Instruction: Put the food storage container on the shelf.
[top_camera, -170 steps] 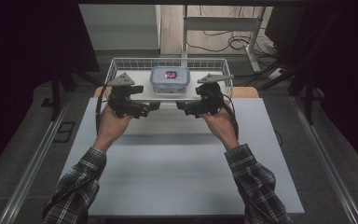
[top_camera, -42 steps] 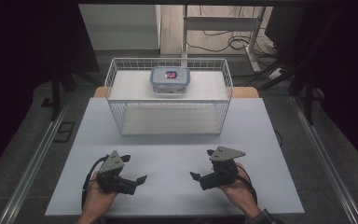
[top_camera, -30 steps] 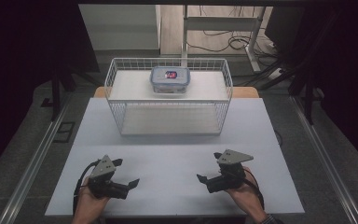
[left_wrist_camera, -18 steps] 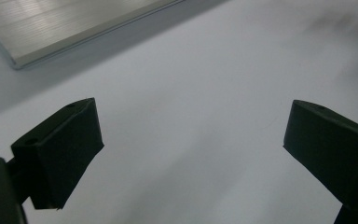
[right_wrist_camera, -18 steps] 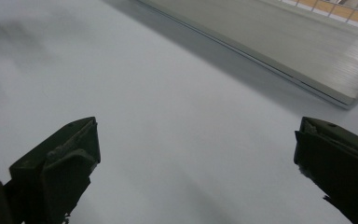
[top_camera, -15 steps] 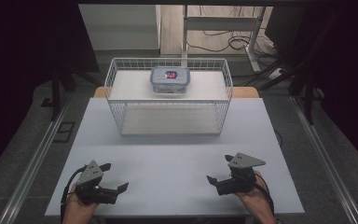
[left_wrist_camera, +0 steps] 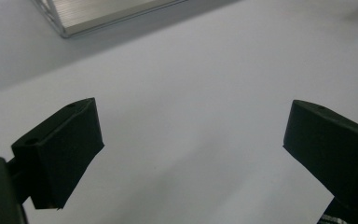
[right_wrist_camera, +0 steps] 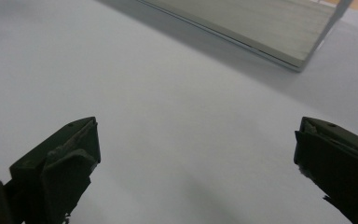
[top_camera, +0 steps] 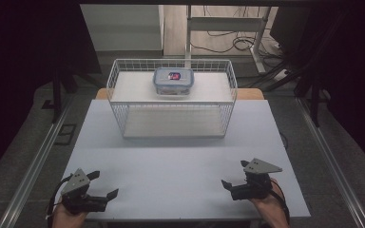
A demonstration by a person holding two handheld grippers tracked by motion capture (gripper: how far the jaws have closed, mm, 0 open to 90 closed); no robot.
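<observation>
Both tools are away from the basket (top_camera: pixel 171 102) now. The left tool (top_camera: pixel 102 185) and right tool (top_camera: pixel 229 184) sit by the tabletop's (top_camera: pixel 180 161) near corners.

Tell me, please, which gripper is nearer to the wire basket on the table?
Right, though only slightly. The right gripper sits below the wire basket's right corner; the left gripper sits nearer the table's front edge, out past the basket's left corner.
</observation>
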